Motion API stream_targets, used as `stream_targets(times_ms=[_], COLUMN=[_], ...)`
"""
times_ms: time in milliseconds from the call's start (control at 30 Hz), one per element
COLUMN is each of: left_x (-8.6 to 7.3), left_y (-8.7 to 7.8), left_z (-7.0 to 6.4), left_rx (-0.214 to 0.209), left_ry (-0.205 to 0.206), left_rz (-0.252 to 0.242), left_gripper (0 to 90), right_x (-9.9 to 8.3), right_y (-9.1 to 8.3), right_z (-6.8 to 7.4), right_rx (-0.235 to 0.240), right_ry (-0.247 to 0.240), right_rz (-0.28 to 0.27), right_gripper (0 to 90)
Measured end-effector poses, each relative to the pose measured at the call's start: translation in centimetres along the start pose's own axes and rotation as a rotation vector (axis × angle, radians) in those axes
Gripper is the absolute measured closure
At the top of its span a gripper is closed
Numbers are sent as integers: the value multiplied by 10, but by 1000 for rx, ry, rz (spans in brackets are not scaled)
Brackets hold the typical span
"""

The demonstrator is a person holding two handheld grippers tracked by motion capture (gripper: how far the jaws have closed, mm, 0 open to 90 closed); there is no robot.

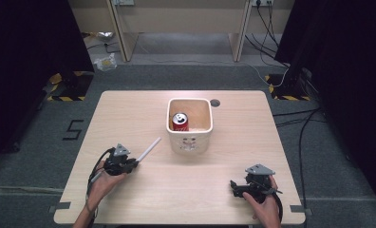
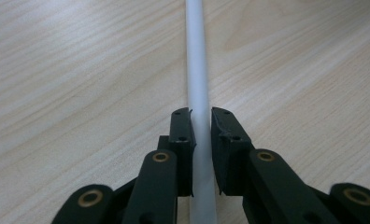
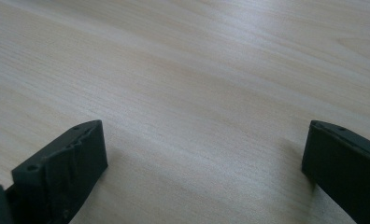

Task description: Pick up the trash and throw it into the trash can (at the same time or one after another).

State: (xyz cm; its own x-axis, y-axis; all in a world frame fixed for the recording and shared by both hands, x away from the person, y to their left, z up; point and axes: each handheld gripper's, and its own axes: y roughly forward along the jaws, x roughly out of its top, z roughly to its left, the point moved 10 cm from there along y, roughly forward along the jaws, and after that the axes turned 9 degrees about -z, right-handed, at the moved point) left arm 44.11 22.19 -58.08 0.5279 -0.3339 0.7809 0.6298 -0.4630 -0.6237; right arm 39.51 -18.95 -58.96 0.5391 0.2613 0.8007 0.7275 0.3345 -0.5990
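Left gripper (image 2: 201, 122) had its jaws pinching the white straw (image 1: 149, 148) near its low end, straw angled toward the white bin (image 1: 189, 137) holding the red can (image 1: 180, 122), probably for dropping in; right gripper (image 1: 239, 188) idled on the counter (image 1: 186, 190), jaws spread.

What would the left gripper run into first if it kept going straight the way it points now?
Probably the white square container holding a red can: the left gripper, clamping a white straw, points toward it.

Wooden table (image 1: 143, 194) with white bin (image 1: 190, 138)
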Motion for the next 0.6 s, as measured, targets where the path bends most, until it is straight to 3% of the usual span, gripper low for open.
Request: stream_targets(times_ms=[300, 600], left_x=[5, 34], left_y=[-3, -29], left_z=[6, 14], left_rx=[4, 11], left_ry=[-6, -7], left_rz=[-12, -97], left_gripper=[790, 789], right_x=[0, 0], right_y=[0, 0], right_z=[0, 0], right_rx=[0, 0], right_ry=[0, 0], right_rz=[0, 0], right_gripper=[3, 3])
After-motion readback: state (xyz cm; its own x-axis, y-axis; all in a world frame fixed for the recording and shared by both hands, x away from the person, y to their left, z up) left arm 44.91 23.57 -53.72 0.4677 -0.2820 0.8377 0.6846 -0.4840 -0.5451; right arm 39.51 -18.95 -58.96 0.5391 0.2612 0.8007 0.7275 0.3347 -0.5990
